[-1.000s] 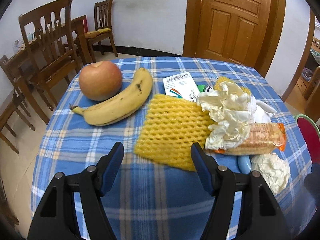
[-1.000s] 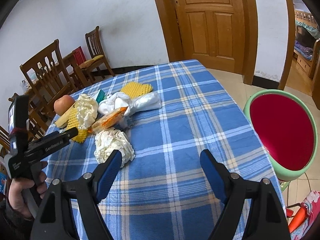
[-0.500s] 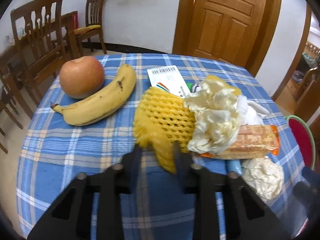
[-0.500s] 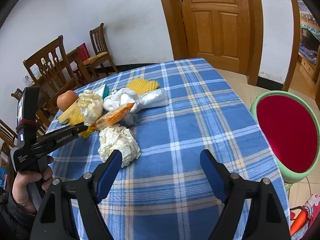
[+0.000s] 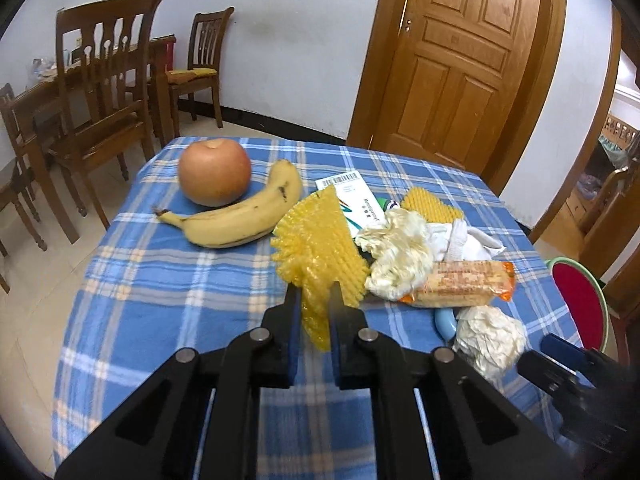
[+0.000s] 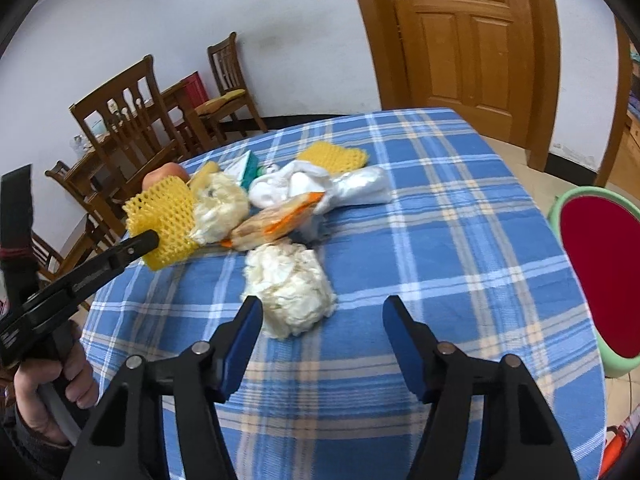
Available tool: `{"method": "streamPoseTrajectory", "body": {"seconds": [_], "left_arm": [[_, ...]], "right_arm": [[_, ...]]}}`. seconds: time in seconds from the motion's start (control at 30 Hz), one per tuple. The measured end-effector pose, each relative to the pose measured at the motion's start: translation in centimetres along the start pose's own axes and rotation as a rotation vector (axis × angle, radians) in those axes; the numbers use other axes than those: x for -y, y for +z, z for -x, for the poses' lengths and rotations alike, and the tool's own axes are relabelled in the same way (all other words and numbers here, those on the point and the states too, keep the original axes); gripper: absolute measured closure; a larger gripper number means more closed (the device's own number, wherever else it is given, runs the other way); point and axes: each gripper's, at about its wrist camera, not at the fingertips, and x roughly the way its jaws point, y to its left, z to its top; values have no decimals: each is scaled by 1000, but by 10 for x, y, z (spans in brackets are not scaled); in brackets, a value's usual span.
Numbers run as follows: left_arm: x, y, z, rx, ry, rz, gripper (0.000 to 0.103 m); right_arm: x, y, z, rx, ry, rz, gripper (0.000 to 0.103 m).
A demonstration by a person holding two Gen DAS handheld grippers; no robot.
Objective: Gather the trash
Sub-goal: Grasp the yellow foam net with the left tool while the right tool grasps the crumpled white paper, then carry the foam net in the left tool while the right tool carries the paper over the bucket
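Note:
My left gripper [image 5: 314,300] is shut on the near edge of a yellow foam fruit net [image 5: 320,240], which hangs crumpled and lifted off the blue checked tablecloth [image 5: 160,300]. The right wrist view shows the same net [image 6: 168,216] at the left gripper's tip [image 6: 148,240]. My right gripper [image 6: 322,308] hovers over a crumpled white paper wad [image 6: 290,288]. Its jaws are closing, with the wad's near part between them and no pad pressing on it. A second paper wad [image 5: 400,252], a cracker packet [image 5: 460,284] and another yellow net [image 5: 430,204] lie in the pile.
An apple [image 5: 214,172] and a banana [image 5: 244,216] lie at the far left of the table. A barcoded card [image 5: 352,196] and white plastic [image 6: 360,188] sit in the pile. A green-rimmed red bin [image 6: 600,272] stands to the right of the table. Wooden chairs [image 5: 100,92] stand beyond.
The left gripper closed on the yellow net and raised it off the cloth. The right gripper drew closer to the near paper wad and its jaws narrowed.

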Motion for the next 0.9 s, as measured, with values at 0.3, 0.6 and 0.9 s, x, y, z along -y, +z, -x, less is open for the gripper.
{"method": "streamPoseTrajectory", "body": {"seconds": [0.3, 0.6, 0.9], "left_arm": [[-4, -8, 30, 36, -1, 3, 92], [10, -11, 48, 62, -25, -10, 92], [35, -10, 73, 107, -77, -55, 92]], "right_arm": [[-12, 0, -21, -28, 55, 14, 57], [-10, -6, -10, 11, 119, 13, 64], [-9, -6, 36, 116, 123, 25, 65]]}}
